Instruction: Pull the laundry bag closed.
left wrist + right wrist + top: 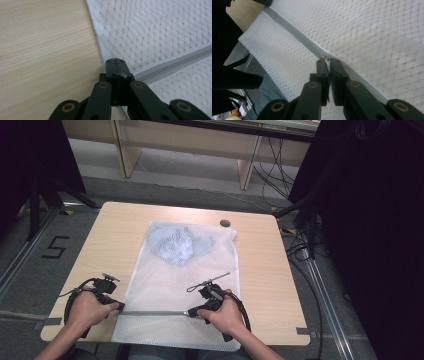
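A black "5" (54, 247) is marked on the floor left of the table (115, 235)

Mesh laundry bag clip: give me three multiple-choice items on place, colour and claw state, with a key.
1. Where does the mesh bag lie? A on the floor; B on the wooden table; C on a shelf.
2. What colour is the garment inside it? A red; B black; C light blue.
3. The right claw is: A shut on the zipper pull; B wide open; C holding a cup.

Key: B, the bag is spread on the tabletop; C, pale blue cloth shows through the mesh; A, its jaws pinch the pull on the grey zipper.
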`<state>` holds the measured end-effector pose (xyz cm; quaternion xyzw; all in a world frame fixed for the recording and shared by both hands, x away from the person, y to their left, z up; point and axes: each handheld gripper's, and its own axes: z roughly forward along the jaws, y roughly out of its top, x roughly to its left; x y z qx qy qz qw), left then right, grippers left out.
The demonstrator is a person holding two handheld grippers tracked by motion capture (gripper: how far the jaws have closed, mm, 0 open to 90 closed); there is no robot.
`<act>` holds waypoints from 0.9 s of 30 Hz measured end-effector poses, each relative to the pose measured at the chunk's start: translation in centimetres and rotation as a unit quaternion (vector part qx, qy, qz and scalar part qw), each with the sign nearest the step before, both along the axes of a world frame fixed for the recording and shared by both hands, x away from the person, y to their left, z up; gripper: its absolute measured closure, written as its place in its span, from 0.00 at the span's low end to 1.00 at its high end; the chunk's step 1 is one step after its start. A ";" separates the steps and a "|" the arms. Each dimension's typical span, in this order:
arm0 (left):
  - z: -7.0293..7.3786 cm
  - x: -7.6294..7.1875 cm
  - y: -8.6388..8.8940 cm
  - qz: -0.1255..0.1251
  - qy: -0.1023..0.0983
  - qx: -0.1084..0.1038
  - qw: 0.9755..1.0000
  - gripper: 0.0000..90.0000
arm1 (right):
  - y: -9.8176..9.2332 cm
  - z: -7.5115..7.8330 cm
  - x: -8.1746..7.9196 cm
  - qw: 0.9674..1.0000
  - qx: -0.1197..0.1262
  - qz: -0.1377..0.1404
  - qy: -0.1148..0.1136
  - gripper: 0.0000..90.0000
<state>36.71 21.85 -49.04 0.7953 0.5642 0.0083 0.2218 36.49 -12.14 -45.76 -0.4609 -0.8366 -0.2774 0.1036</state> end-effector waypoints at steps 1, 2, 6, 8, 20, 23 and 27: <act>0.0 0.0 0.0 0.001 0.000 0.000 1.000 1.00 | -0.1 0.0 0.1 1.000 -0.002 0.005 0.002 0.97; 0.0 0.0 0.0 0.001 0.000 0.000 1.000 1.00 | -0.1 0.1 0.1 1.000 -0.003 0.004 0.006 0.97; 0.0 0.0 0.0 0.001 0.000 0.000 1.000 1.00 | -0.2 0.1 0.0 1.000 0.006 0.007 -0.008 0.97; 0.0 0.0 0.0 0.001 0.000 0.000 1.000 1.00 | -0.3 0.1 0.0 1.000 0.008 0.004 -0.006 0.97; 0.0 0.0 -0.1 0.002 -0.001 0.000 1.000 1.00 | -1.0 0.1 -0.1 1.000 0.008 -0.006 -0.009 0.97; 0.0 0.0 -0.1 0.003 -0.002 -0.001 1.000 1.00 | -1.2 0.2 -0.1 1.000 0.003 -0.006 -0.006 0.97; 0.0 0.0 -0.1 0.001 -0.001 0.001 1.000 1.00 | -1.6 0.2 -0.1 1.000 0.009 -0.006 -0.008 0.97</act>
